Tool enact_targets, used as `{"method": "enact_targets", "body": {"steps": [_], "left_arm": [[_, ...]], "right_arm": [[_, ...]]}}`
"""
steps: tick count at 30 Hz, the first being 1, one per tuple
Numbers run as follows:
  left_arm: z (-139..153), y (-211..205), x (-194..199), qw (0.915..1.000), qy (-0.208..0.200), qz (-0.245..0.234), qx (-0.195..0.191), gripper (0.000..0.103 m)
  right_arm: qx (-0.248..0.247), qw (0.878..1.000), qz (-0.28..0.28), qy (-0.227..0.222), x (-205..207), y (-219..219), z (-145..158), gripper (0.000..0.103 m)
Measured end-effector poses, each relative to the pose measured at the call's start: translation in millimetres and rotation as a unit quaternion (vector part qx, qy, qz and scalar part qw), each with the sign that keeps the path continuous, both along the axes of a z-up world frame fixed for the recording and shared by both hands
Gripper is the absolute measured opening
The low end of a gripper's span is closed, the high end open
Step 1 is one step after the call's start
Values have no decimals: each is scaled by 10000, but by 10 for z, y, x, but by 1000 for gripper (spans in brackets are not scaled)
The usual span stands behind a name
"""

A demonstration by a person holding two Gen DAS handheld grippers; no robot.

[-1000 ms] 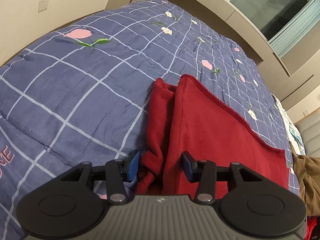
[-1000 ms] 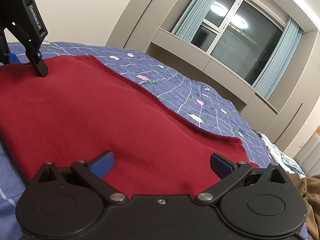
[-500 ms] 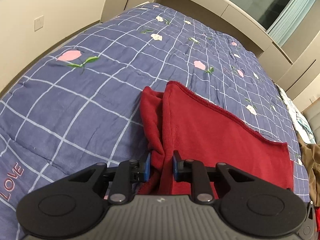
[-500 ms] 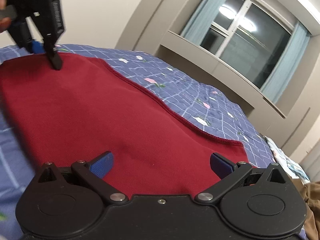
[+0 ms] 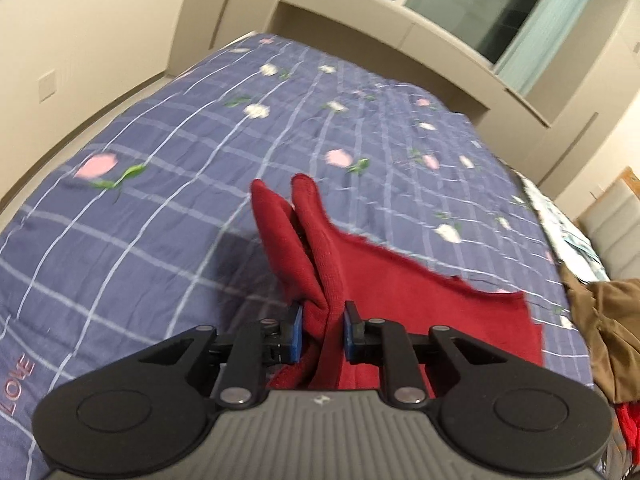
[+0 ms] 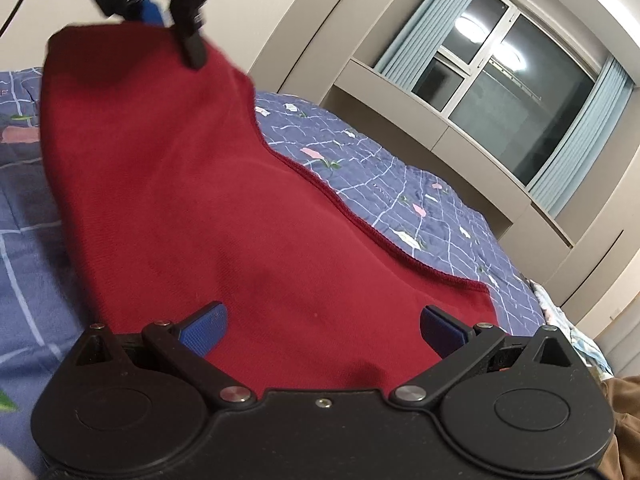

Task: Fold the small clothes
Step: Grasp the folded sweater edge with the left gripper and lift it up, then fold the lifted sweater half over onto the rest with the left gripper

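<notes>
On the left, the left gripper [image 5: 320, 330] has its jaws clamped on a bunched corner of the red garment [image 5: 400, 292]; they have just been closing, and the cloth is plainly pinched between the blue pads [image 5: 296, 334]. That corner is lifted clear of the blue checked bedspread [image 5: 160, 184], with two red flaps standing up above the grip, while the rest of the garment lies spread on the bed. From the right wrist view the same raised corner hangs under the left gripper [image 6: 176, 12] at the top left, the cloth sloping down from it to the flat part.

The step in hand looks like the start of a fold: one corner picked up, ready to be carried over the body of the garment (which way cannot be told yet).

To the right, the right gripper [image 6: 320, 330] hovers low over the near edge of the garment [image 6: 240, 220], its jaws wide apart and holding nothing. The next move probably calls for it to close on the matching near corner, so both corners travel over together and the fold lands square rather than skewed
</notes>
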State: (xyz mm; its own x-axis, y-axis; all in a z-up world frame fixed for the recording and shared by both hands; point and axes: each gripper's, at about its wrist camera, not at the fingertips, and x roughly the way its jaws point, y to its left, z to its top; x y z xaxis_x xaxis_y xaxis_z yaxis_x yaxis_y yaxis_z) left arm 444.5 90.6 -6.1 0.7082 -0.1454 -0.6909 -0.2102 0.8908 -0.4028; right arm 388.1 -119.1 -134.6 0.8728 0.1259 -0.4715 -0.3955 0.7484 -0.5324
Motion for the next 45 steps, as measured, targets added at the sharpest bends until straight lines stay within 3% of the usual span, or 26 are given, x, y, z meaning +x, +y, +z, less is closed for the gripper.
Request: {"method": "enact_targets", "body": {"steps": [10, 16, 25, 32, 39, 45], "left_arm": [[508, -623, 96, 9964, -514, -658, 121, 19], [644, -1219, 199, 9898, -664, -1241, 226, 19], [524, -2111, 376, 9811, -485, -1861, 198, 19], [259, -2676, 462, 9742, -70, -2212, 440, 19], [73, -2967, 430, 9646, 206, -2488, 852, 20], [47, -2954, 453, 9605, 371, -2711, 508, 29]], "right_arm": [[4, 9998, 100, 197, -304, -551, 126, 103], [-99, 9999, 47, 35, -608, -865, 66, 103], [265, 9996, 4, -108, -778, -1044, 67, 103], [300, 9994, 26, -191, -832, -1057, 14, 103], [311, 9993, 52, -179, -850, -1068, 5, 103], [285, 9994, 67, -176, -847, -1075, 15, 103]]}}
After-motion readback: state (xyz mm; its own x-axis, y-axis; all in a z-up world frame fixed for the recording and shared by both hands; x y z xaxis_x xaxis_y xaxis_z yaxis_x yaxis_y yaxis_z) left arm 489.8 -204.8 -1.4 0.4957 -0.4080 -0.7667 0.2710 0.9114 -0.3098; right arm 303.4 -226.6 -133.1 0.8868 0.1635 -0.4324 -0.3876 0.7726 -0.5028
